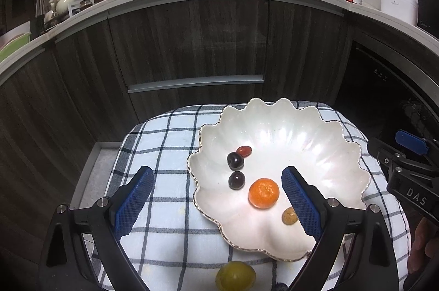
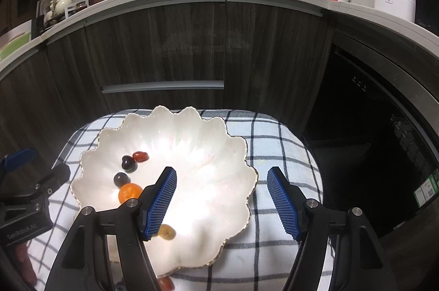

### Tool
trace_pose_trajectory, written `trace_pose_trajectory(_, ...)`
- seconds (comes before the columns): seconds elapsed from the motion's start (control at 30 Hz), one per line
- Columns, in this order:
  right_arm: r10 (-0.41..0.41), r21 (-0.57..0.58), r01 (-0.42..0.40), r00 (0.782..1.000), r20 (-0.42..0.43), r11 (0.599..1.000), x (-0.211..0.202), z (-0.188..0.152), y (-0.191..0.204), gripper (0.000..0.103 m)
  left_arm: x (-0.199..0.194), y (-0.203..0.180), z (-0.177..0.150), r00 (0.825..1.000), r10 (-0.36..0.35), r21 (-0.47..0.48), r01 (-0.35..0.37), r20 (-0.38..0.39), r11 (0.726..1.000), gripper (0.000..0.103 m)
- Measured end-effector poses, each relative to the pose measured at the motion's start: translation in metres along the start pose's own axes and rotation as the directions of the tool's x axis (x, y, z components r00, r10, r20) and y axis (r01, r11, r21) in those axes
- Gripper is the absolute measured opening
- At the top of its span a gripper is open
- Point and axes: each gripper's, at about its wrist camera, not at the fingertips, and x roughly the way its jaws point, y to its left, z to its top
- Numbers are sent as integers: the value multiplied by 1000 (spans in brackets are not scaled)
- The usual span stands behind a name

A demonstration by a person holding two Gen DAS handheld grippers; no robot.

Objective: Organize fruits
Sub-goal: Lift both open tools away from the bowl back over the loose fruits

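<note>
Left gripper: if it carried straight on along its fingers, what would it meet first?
Probably the orange fruit in the white dish, which lies between the open left gripper fingers. Depth is uncertain; the dish's near rim might come first.

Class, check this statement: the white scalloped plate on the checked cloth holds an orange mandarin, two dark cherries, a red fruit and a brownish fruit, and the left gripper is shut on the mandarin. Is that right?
Not quite. The left wrist view shows the left gripper open, its blue pads apart and holding nothing; the orange mandarin lies free on the white scalloped plate. The rest stands.
</note>
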Motion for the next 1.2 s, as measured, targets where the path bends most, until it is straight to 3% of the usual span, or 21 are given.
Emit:
trace_pose_trajectory(0.43,33,-31,-32,999,26,999,-21,-11,-1,69,-29,-5,-13,1000,-13,-8,14,19,1000,95)
trace_pose_trajectory(0.8,87,-108,-85,996,20,991,-33,-31,7,69,-39,-15,-44,1000,-24,22,24,-15,999,94)
trace_pose_trajectory(1.2,151,-193,-148,988,5,970,-42,-59,17,69,-49,-28,-84,997,-52,73,56,-48,996,84)
